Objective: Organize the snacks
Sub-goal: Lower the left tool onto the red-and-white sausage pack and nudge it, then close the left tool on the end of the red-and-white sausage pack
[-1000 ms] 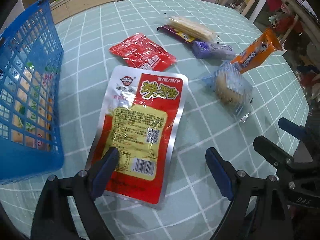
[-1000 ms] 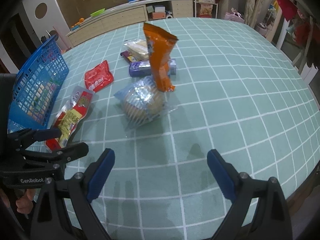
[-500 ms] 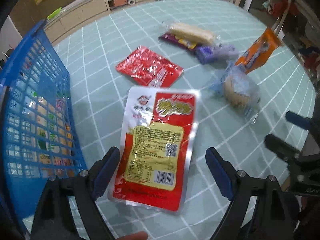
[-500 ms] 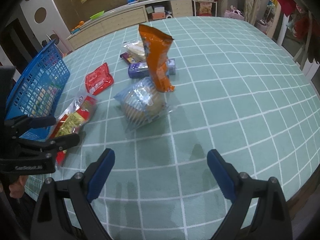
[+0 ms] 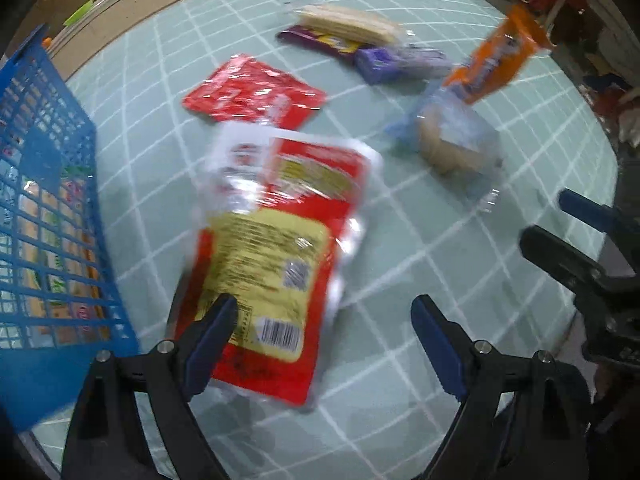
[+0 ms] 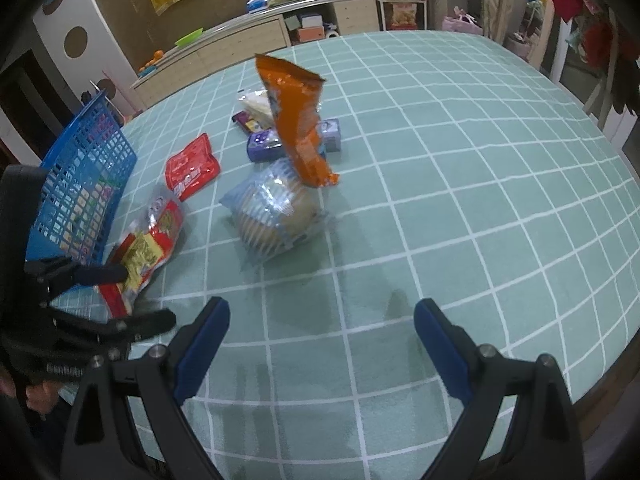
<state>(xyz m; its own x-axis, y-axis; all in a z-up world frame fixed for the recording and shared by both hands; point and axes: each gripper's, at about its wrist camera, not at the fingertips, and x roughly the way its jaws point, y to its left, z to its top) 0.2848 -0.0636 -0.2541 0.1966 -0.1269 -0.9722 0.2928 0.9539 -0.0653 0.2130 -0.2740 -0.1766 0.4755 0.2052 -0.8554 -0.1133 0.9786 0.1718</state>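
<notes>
The red and silver snack pouch, with a yellow label panel and a barcode, lies blurred on the green checked tablecloth just beside the blue basket, which already holds packets. Farther along the cloth lie a small red packet, a clear-wrapped round cake with an orange bag leaning on it, a purple pack and a wafer pack. The left gripper stands wide open with its left finger over the pouch's near end, though contact cannot be told; the right gripper is wide open over bare cloth, well apart from the pouch.
</notes>
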